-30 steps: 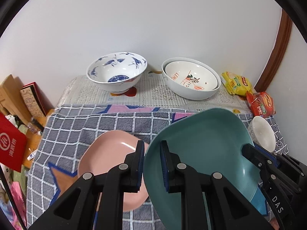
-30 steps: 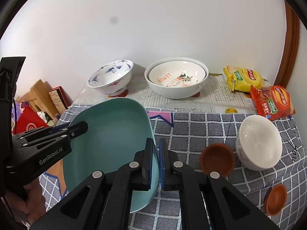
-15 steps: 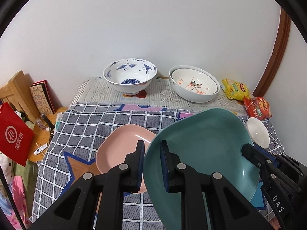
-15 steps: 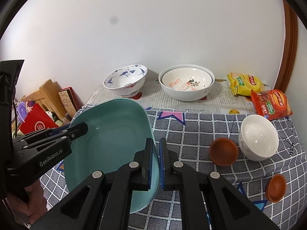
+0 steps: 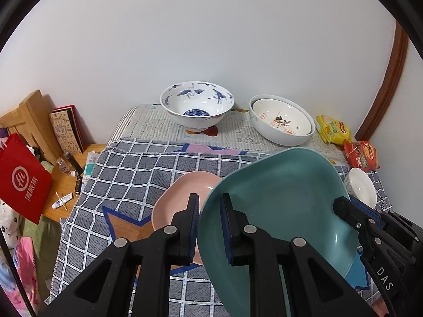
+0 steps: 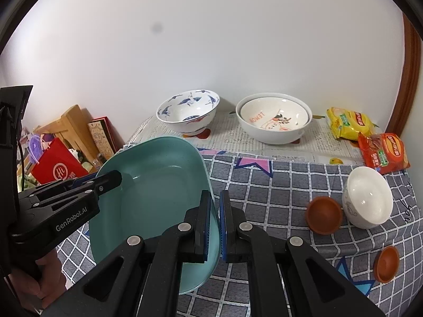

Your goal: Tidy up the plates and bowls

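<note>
Both grippers, left [image 5: 208, 227] and right [image 6: 214, 227], pinch teal squarish plate [image 5: 285, 198] rims; I'd keep it level, lower onto pink squarish plate [image 5: 182, 198].

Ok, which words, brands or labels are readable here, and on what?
"GenRobot.AI": side of the left claw.
"DAS": side of the right claw.
"LEMON", upside down: inner white bowl.
"Lay's" logo: orange chip bag; small print unreadable.
Yellow bag, red bag, newspaper: illegible.
</note>
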The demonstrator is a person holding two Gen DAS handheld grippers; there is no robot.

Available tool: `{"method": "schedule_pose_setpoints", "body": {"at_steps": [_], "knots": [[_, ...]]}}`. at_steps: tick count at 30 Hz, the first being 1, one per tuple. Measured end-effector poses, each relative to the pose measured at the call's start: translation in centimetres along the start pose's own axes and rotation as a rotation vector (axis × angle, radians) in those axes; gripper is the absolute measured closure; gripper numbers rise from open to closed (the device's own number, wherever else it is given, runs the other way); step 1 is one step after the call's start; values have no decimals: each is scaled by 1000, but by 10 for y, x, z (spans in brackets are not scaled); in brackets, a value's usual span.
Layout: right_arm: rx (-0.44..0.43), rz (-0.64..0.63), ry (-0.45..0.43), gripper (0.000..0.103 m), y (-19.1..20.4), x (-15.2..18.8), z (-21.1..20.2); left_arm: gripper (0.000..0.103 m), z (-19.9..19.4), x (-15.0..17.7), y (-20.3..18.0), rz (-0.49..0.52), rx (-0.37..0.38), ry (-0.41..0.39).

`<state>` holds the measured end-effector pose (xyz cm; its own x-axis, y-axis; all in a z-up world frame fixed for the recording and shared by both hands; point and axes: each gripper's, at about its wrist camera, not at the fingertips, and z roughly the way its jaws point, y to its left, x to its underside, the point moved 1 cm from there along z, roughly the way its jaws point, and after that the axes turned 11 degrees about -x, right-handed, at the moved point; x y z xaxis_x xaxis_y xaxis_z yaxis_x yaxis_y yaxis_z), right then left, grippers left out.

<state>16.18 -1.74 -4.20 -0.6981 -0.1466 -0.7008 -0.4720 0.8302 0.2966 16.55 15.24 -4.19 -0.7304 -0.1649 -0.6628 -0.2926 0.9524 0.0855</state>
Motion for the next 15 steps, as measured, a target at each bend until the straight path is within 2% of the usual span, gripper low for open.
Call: {"method": "schedule_pose_setpoints", "body": {"at_steps": [15], "knots": [[-33,-39,41,96,24,-7,39,87,28,3,33,-59,-38,41]]}}
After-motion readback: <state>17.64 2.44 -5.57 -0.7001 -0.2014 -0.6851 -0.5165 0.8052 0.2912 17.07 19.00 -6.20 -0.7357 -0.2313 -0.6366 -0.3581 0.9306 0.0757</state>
